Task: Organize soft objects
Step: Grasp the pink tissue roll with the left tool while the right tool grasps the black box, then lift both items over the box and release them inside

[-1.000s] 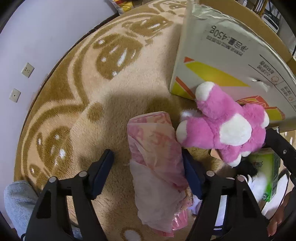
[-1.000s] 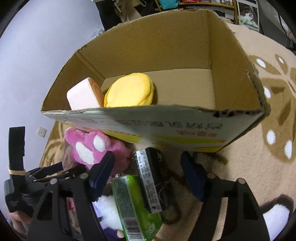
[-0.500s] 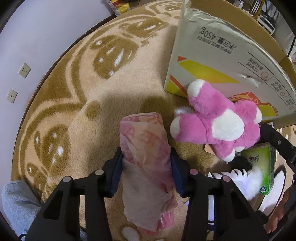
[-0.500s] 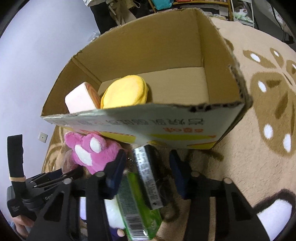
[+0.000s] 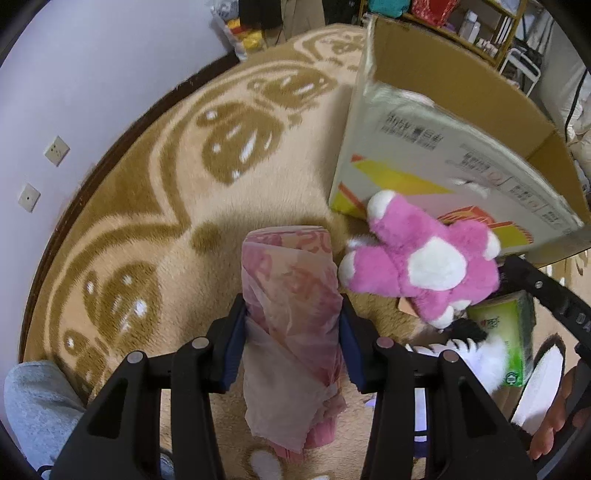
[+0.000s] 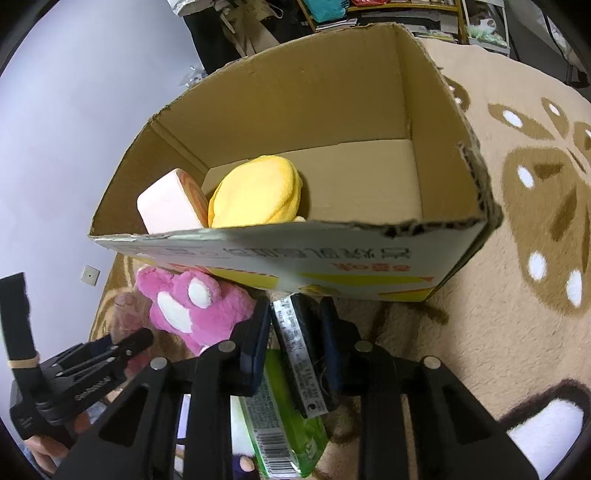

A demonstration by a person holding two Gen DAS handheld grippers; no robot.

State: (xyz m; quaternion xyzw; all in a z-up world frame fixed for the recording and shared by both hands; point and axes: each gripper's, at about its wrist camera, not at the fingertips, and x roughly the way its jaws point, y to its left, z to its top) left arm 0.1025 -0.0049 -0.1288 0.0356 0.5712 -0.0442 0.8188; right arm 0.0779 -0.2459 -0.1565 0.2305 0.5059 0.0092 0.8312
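Note:
My left gripper is shut on a pink plastic-wrapped soft roll and holds it above the rug. A pink and white plush toy lies to its right against the cardboard box. My right gripper is shut on a black packet with a white label, just in front of the box. A green tissue pack lies under it. The box holds a yellow plush and a pink foam block. The plush toy also shows in the right wrist view.
A tan patterned rug covers the floor. A white wall with sockets is at the left. Shelves and clutter stand behind the box. The green pack also shows in the left wrist view, beside white fluffy material.
Both grippers have closed: the left on the pink roll, the right on the black packet. Both have risen a little, the left lifting the roll.

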